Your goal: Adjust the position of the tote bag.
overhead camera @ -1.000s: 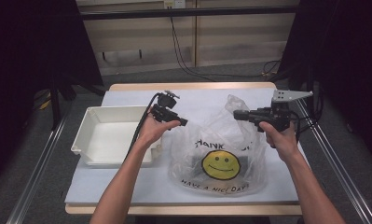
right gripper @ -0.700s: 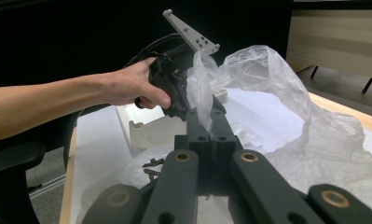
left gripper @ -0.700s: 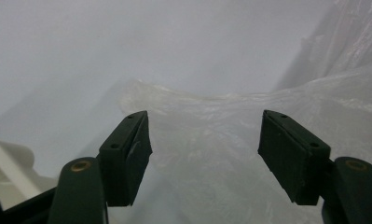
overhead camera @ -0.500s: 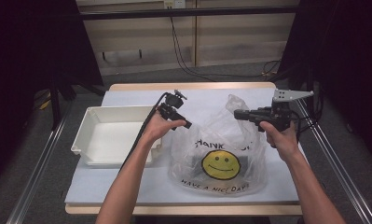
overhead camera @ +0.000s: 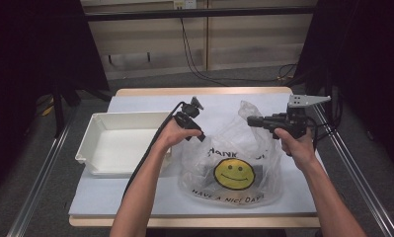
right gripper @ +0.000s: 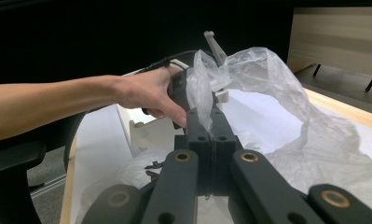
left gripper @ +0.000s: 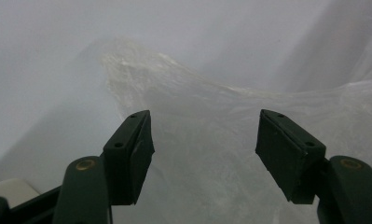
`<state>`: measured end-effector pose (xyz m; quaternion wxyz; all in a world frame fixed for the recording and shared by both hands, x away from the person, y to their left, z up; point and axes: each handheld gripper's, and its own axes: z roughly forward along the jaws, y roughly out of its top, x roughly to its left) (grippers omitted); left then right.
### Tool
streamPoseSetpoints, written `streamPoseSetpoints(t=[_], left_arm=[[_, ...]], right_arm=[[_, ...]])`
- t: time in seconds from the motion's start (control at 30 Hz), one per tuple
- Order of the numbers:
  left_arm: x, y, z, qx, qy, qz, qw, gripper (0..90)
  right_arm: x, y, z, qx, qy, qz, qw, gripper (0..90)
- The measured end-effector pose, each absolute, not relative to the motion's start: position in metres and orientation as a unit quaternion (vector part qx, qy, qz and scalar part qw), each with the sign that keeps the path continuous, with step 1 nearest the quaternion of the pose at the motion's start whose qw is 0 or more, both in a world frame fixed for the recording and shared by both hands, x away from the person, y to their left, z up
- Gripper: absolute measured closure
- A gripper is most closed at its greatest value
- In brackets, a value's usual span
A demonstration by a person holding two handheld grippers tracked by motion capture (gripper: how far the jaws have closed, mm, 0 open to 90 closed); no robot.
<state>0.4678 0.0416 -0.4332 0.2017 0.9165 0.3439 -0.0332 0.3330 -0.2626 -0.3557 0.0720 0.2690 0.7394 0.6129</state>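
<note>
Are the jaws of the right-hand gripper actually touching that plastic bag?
Touching. In the right gripper view, the right gripper has its jaws shut together on a fold of the plastic bag, which rises straight out from between them.

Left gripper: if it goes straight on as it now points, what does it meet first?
Probably the plastic bag: its crinkled film lies straight ahead of the open left gripper, apparently not yet touching; depth is unclear.

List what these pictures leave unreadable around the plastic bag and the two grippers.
- Bag contents: dark shapes, veiled by crinkled plastic, high view.
- Left gripper tips: hidden behind the hand, high view.
- Bag print: first letter lost in a fold.
- White tray: near corner covered by the forearm.
</note>
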Motion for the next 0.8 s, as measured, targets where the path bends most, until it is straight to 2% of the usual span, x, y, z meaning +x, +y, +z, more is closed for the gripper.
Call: streamPoseSetpoints(t=[0.1,0.13,0.27,0.3,0.43,0.47,0.5,0.57,0.8], left_arm=[[0.4708,0.0422,-0.4352,0.917,0.35,-0.046,0.188,39.0],[0.472,0.0423,-0.436,0.918,0.349,-0.048,0.183,42.6],[0.472,0.0393,-0.4413,0.924,0.349,-0.053,0.147,43.8],[0.472,0.0393,-0.4413,0.924,0.349,-0.053,0.147,47.4],[0.4696,0.0352,-0.4416,0.937,0.318,-0.047,0.134,73.4],[0.4683,0.0341,-0.4415,0.938,0.319,-0.046,0.132,73.4],[0.4672,0.0335,-0.4417,0.937,0.317,-0.047,0.136,84.1],[0.4665,0.0339,-0.4408,0.938,0.313,-0.047,0.143,90.0],[0.4648,0.0383,-0.4325,0.935,0.304,-0.054,0.175,90.0]], right_arm=[[0.3325,-0.2631,-0.3557,0.267,0.74,0.613,0.07,90.0],[0.3331,-0.2634,-0.356,0.267,0.741,0.612,0.067,90.0],[0.3339,-0.2633,-0.3561,0.268,0.743,0.61,0.066,90.0],[0.3339,-0.2633,-0.3561,0.268,0.743,0.61,0.066,90.0],[0.3338,-0.2634,-0.3562,0.269,0.742,0.611,0.067,90.0],[0.3336,-0.263,-0.356,0.269,0.742,0.611,0.068,90.0],[0.3334,-0.2631,-0.3558,0.269,0.741,0.611,0.068,90.0],[0.3335,-0.2633,-0.3557,0.269,0.741,0.612,0.069,90.0],[0.3331,-0.2637,-0.3556,0.269,0.74,0.613,0.069,90.0]])
